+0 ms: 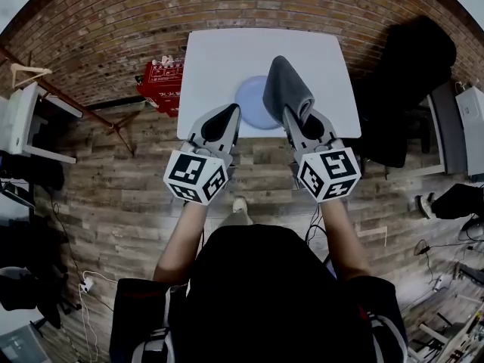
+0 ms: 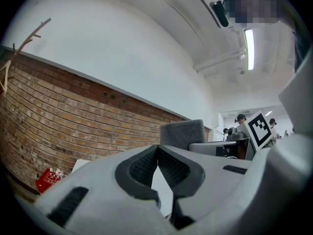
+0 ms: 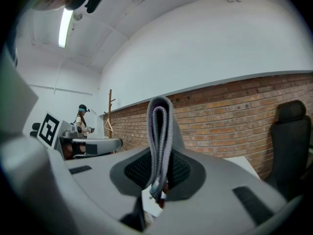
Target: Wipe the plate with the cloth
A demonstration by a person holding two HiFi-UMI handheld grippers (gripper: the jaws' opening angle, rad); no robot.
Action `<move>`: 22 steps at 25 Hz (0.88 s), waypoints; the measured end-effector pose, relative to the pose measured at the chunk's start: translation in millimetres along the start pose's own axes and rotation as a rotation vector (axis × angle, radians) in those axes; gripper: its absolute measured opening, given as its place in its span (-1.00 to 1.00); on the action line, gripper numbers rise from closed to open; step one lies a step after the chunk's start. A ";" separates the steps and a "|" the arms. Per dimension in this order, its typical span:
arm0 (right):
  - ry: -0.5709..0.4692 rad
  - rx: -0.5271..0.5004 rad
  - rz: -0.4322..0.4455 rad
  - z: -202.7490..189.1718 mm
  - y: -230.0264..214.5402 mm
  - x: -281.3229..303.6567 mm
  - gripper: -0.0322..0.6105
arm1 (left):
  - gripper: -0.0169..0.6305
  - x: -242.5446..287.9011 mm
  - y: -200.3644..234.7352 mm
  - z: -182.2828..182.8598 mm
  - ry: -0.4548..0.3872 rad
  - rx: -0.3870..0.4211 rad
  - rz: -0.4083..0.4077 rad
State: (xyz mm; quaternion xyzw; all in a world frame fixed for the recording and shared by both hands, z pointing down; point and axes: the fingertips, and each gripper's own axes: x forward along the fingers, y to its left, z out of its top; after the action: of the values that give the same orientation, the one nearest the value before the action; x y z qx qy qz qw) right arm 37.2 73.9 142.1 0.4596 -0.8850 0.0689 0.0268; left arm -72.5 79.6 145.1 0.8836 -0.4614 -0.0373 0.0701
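Observation:
A pale blue plate (image 1: pixel 252 100) lies on the white table (image 1: pixel 219 59) near its front edge. My right gripper (image 1: pixel 295 116) is shut on a folded grey cloth (image 1: pixel 285 88), which stands up from the jaws and hangs over the plate's right side in the head view. In the right gripper view the cloth (image 3: pixel 159 136) is pinched between the dark pads as a narrow upright fold. My left gripper (image 1: pixel 231 115) is shut and empty, its tip just short of the table's front edge, left of the plate. The left gripper view shows its pads (image 2: pixel 157 166) pressed together, with the cloth (image 2: pixel 182 133) beyond.
A red box (image 1: pixel 161 83) stands on the floor at the table's left. A black chair (image 1: pixel 404 82) stands at the table's right, against the brick wall (image 1: pixel 113 29). A wooden coat rack (image 1: pixel 45 85) leans at the left. Wooden floor lies between me and the table.

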 end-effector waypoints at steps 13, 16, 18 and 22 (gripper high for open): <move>0.053 0.003 -0.065 -16.2 7.9 43.8 -0.74 | -0.89 10.0 61.2 -21.5 0.050 -0.082 -0.039; 0.064 0.005 -0.068 -19.8 4.7 45.5 -0.74 | -0.89 13.6 64.6 -30.5 0.071 -0.087 -0.043; 0.066 0.007 -0.077 -20.7 -1.6 44.1 -0.73 | -0.89 17.7 62.6 -36.6 0.081 -0.091 -0.055; 0.070 0.020 -0.098 -23.5 -13.7 48.5 -0.74 | -0.89 24.7 66.2 -43.8 0.093 -0.105 -0.064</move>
State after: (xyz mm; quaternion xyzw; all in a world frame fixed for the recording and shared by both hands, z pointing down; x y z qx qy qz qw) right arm 20.0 30.3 172.0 0.5001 -0.8592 0.0923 0.0565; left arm -106.3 26.0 198.8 0.8939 -0.4264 -0.0224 0.1366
